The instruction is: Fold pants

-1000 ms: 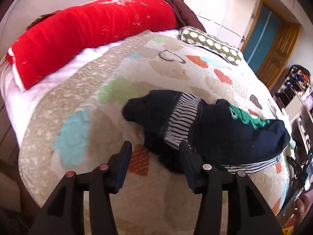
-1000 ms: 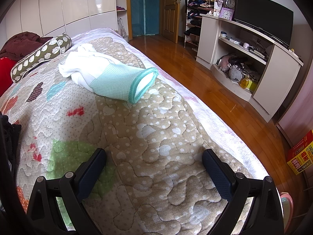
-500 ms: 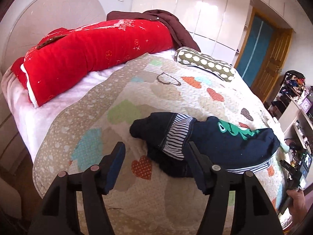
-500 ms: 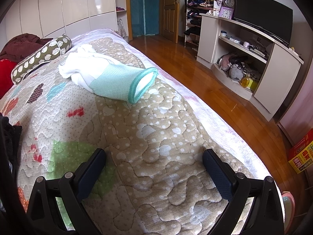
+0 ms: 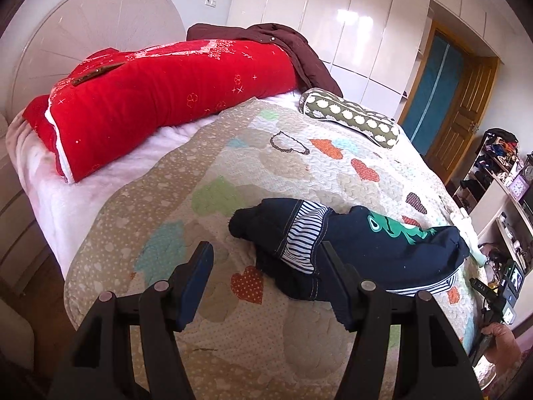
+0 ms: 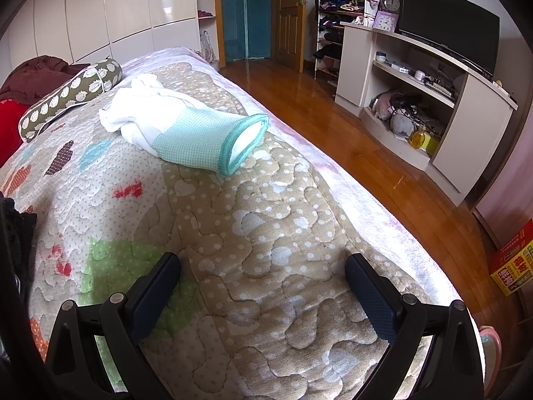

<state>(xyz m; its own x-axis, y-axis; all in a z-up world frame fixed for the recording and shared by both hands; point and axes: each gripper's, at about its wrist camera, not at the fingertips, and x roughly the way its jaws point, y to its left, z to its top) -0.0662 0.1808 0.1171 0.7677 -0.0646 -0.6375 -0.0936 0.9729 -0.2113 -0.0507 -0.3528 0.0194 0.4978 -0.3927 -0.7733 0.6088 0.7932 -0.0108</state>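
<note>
A: Where are the pants right now?

B: The dark navy pants [image 5: 366,250] lie in a crumpled heap on the quilt [image 5: 299,166] of the bed, just ahead and to the right of the left tongs [image 5: 266,276]. A striped cuff lining is turned out near the middle, and a green print shows toward the far end. They look unfolded, so I'd judge the task is at its very start.

A: And the tongs?

B: Both are spread wide and hold nothing. The left tongs hover over the quilt near the heap, with the right-hand finger overlapping the dark fabric in this view; I can't tell whether it touches. The right tongs [image 6: 263,283] hang over bare quilt, well apart from the navy heap, which only shows as a dark edge at the far left of that camera.

A: So how should the first step go?

B: Before any fold, the heap probably needs spreading flat. I'd find the waistband and a leg end rather than pinching the bulk in the middle, since a grab there would likely lift several layers at once. The left tongs are best placed for the near edge; the right would have to swing over to the green-print end.

A: Anything in the way?

B: A white and mint garment [image 6: 186,130] lies farther up the bed, beside a spotted bolster [image 6: 70,96]. Both seem far enough off.
</note>
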